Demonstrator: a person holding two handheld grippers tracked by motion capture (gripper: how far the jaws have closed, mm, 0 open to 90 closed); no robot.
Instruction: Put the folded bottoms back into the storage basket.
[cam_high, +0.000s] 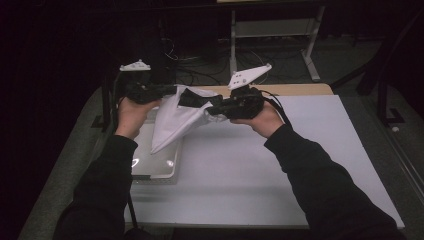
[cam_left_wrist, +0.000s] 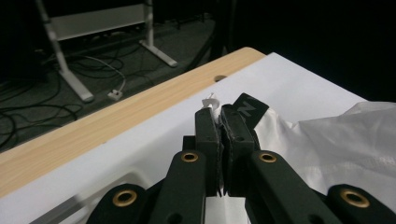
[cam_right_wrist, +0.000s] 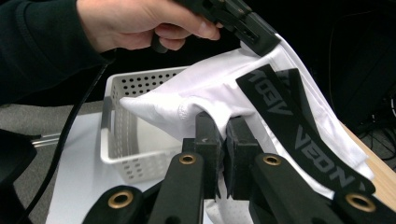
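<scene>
— Two grippers, one garment: what is held above the table (cam_high: 300, 165)?

— White cloth (cam_high: 177, 117) with a black band printed in grey letters (cam_right_wrist: 299, 126), stretched between both grippers in the upper middle of the high view, its lower corner hanging down toward the basket (cam_high: 160, 165).

— How does the left gripper (cam_left_wrist: 219, 116) stand?

— Its jaws are pressed together on an edge of the cloth; a small white tuft pokes out at their tips, centre of the left gripper view, with the band just behind and more cloth bunched at the right edge.

— And the right gripper (cam_right_wrist: 222, 126)?

— Also clamped, pinching a fold of the cloth at the centre of its own view, the band running down to the lower right.

— Where is the left hand (cam_right_wrist: 140, 23)?

— Top left of the right gripper view, wrapped around its gripper, a cable trailing down from it.

— The basket?

— White, perforated, sitting on the white sheet at the table's left, below the cloth. A wooden strip (cam_left_wrist: 116, 116) shows along the table's far edge; a metal frame (cam_high: 272, 30) and cables lie on the floor beyond.
</scene>
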